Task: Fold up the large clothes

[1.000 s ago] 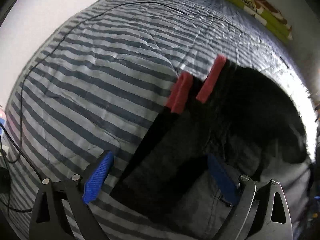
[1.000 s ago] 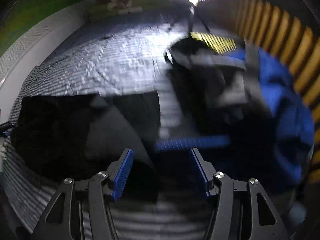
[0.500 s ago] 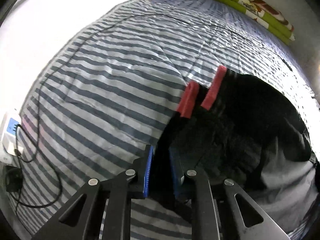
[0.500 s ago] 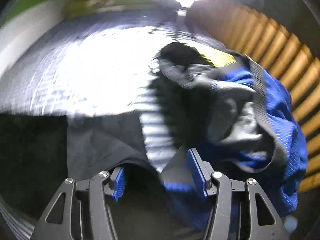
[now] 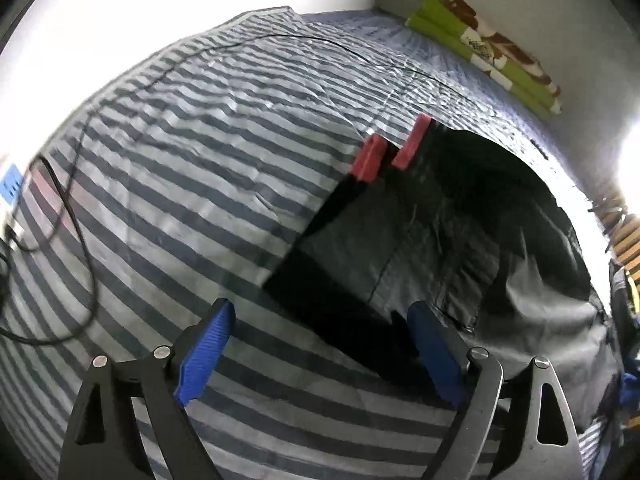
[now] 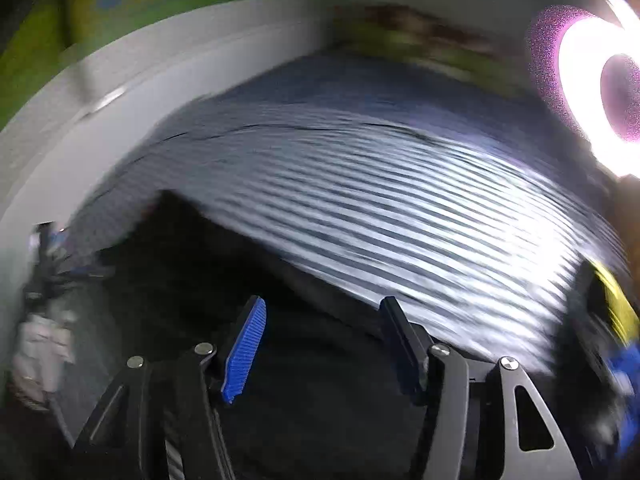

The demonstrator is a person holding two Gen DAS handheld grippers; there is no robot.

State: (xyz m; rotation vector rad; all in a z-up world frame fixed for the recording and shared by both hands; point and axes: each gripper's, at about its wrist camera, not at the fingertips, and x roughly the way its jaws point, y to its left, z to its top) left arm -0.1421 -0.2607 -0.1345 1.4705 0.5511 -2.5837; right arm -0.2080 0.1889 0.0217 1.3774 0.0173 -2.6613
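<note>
Black garment point(image 5: 460, 248) partly folded on striped bed point(image 5: 180, 168); more folds prob. left. Both grippers, left point(image 5: 320, 352) & right point(image 6: 320, 344): jaws spread, empty.

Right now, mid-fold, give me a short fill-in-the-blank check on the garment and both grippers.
1. The black garment lies on a ____ bedspread.
2. The garment's two cuffs are ____ in colour.
3. The left gripper is ____.
4. The right gripper is ____.

Missing words: striped; red; open; open
</note>
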